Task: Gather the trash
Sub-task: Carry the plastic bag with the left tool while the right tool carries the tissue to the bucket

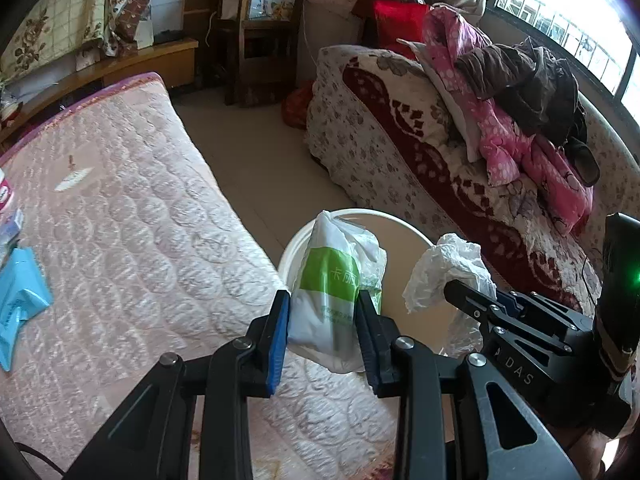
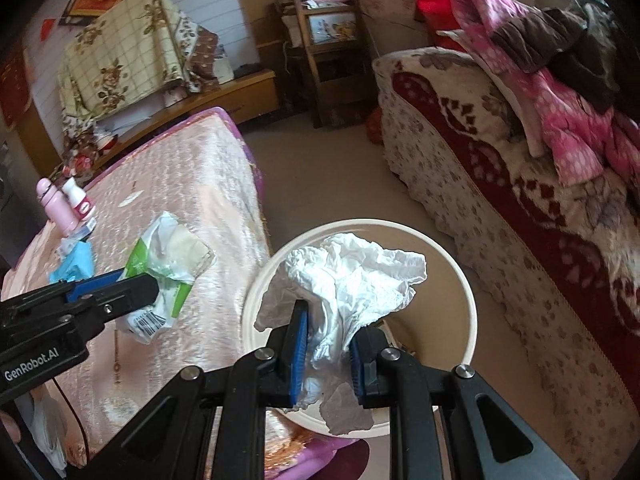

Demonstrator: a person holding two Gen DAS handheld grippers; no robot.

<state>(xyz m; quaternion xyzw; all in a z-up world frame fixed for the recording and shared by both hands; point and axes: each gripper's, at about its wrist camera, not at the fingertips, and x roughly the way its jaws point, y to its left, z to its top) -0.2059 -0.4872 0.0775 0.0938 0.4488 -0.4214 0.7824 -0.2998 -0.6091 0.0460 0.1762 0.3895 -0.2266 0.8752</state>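
My left gripper point(image 1: 323, 332) is shut on a white and green plastic wrapper point(image 1: 334, 284) and holds it over the bed's edge, next to the white bin point(image 1: 360, 213) on the floor. The wrapper also shows in the right wrist view point(image 2: 168, 276), held by the left gripper point(image 2: 154, 286). My right gripper point(image 2: 328, 354) is shut on a crumpled white tissue point(image 2: 352, 280) and holds it above the open bin point(image 2: 468, 292). The tissue point(image 1: 448, 268) and the right gripper point(image 1: 486, 300) also show in the left wrist view.
A pink quilted bed point(image 1: 132, 216) lies to the left, with a blue packet point(image 1: 20, 300), a pink bottle point(image 2: 56, 204) and a small white bottle point(image 2: 80, 200) on it. A sofa point(image 2: 520, 216) piled with clothes stands to the right. A wooden shelf point(image 1: 260, 32) stands at the back.
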